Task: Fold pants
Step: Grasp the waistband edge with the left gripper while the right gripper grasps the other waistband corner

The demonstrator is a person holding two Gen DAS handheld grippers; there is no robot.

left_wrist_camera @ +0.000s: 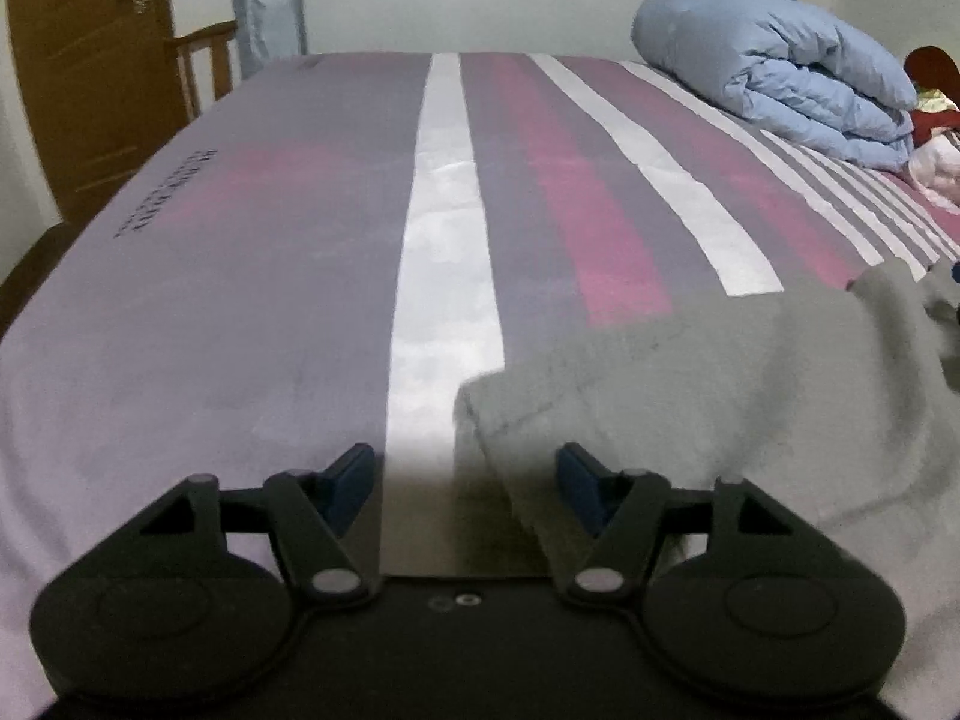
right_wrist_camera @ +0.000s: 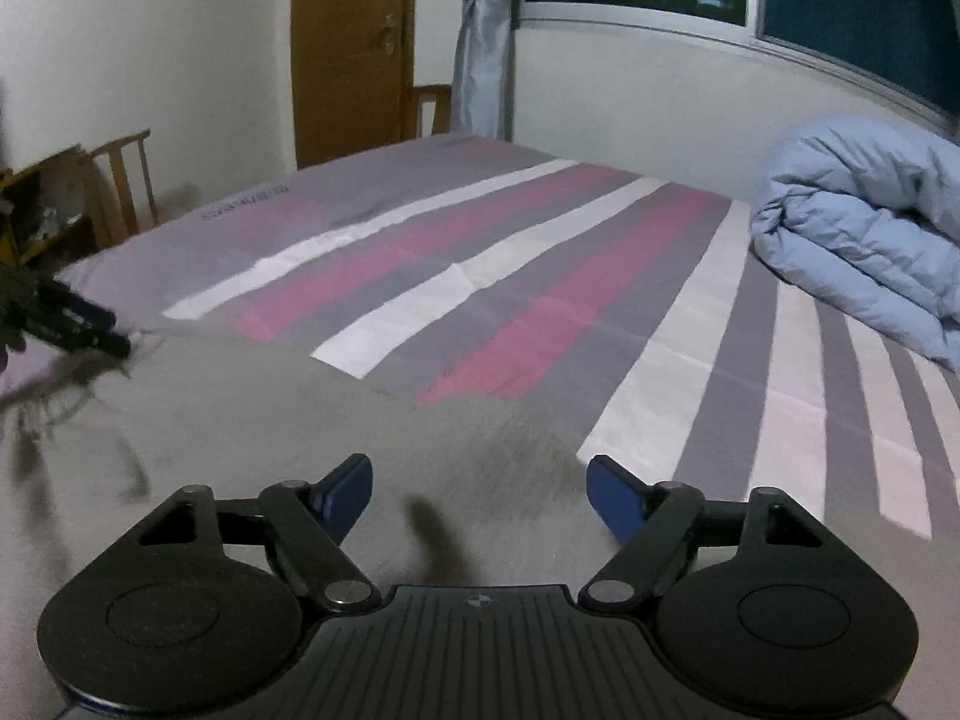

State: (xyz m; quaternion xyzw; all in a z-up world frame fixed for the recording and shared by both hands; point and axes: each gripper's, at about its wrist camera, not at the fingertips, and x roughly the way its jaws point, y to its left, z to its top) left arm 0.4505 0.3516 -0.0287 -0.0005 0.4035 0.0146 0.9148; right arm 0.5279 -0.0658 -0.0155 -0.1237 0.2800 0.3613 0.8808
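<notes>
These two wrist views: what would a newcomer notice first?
The striped bed sheet in pink, grey and white fills both views. Grey pants lie on its near side, under both open grippers, and a rolled blue duvet sits at the far right.

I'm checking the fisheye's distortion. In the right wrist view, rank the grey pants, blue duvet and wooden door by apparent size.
1. Grey pants, though nearness inflates them.
2. Blue duvet, partly cut off.
3. Wooden door, farthest away.
</notes>
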